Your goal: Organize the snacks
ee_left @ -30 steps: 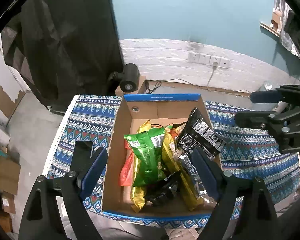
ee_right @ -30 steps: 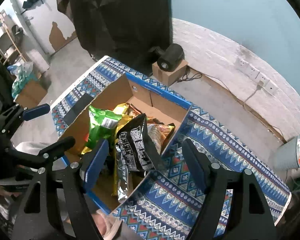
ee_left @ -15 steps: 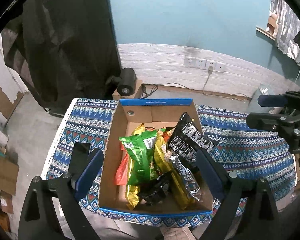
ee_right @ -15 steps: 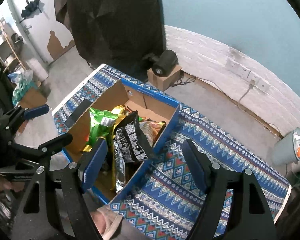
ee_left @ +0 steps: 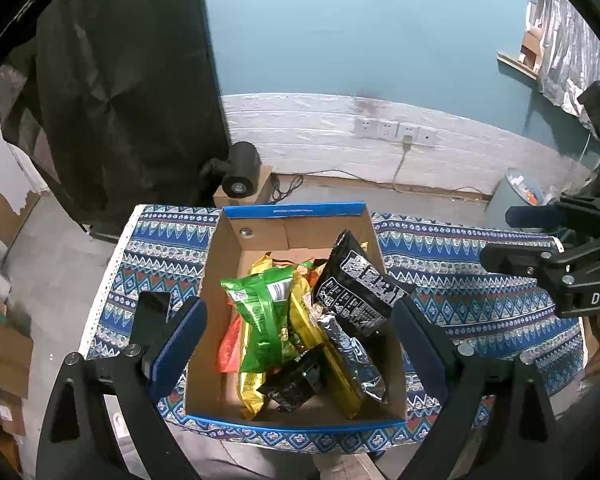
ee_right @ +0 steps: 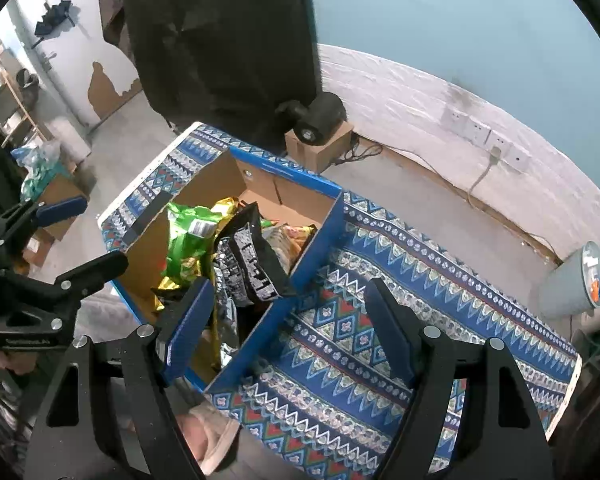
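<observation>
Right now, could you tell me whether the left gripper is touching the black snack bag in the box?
Apart. In the left wrist view, the left gripper hangs open above the cardboard box, its pads clear of the black snack bag.

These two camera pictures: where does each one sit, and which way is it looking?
Left wrist view: on the left gripper, looking down into the cardboard box of snacks; its open fingers show.
Right wrist view: on the right gripper, looking down over the box's right wall and patterned cloth; open fingers show.
Shared: box, green bag, each other's gripper.
</observation>
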